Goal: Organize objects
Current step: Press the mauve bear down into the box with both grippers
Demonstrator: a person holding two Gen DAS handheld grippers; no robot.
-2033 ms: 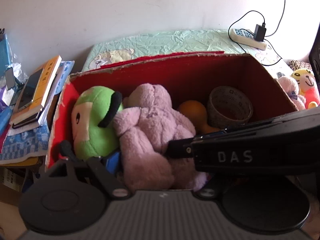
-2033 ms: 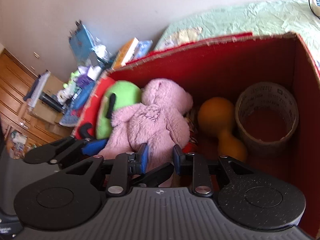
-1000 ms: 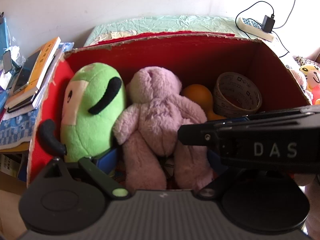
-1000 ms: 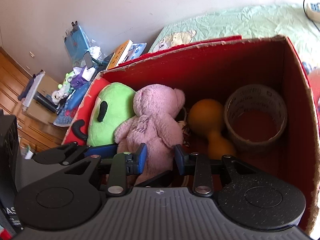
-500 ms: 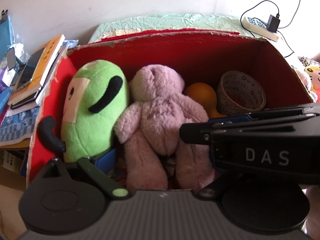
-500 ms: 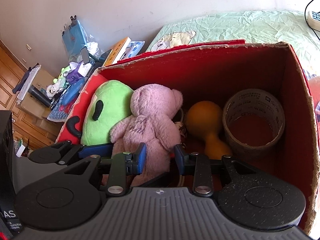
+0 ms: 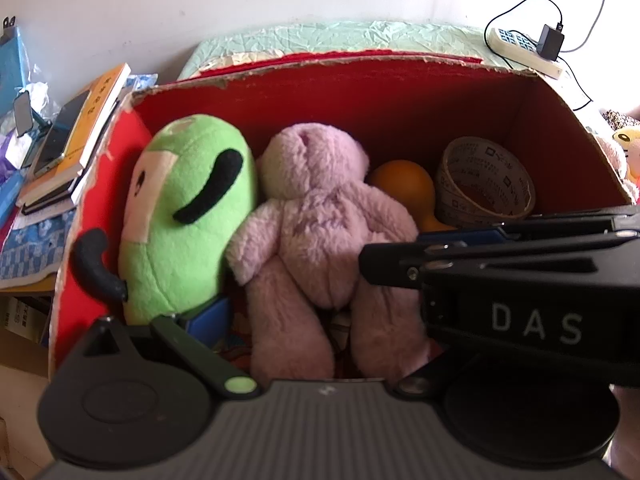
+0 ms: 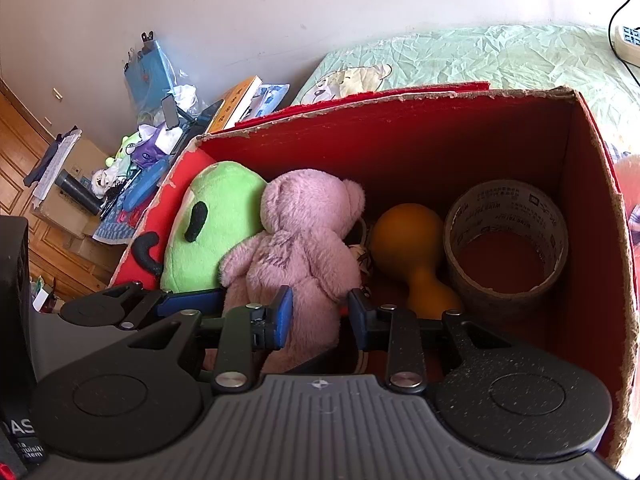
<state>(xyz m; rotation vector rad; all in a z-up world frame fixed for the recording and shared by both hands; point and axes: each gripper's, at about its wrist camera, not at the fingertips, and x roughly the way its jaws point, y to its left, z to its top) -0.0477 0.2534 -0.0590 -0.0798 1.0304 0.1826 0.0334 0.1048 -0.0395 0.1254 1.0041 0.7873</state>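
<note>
A red cardboard box holds a green plush, a pink teddy bear, an orange gourd-shaped toy and a roll of brown tape. My left gripper is open wide over the near side of the box, empty, above the bear's legs. My right gripper is open and empty just above the bear's lower body; it crosses the left wrist view at the right.
The box stands on a bed with a pale green sheet. A power strip with a charger lies at the back right. Books and a phone are stacked left of the box. More plush toys sit at the right.
Both grippers have drawn up and back from the box, so more of its inside shows. The pink bear and green plush lie released; nothing else moved.
</note>
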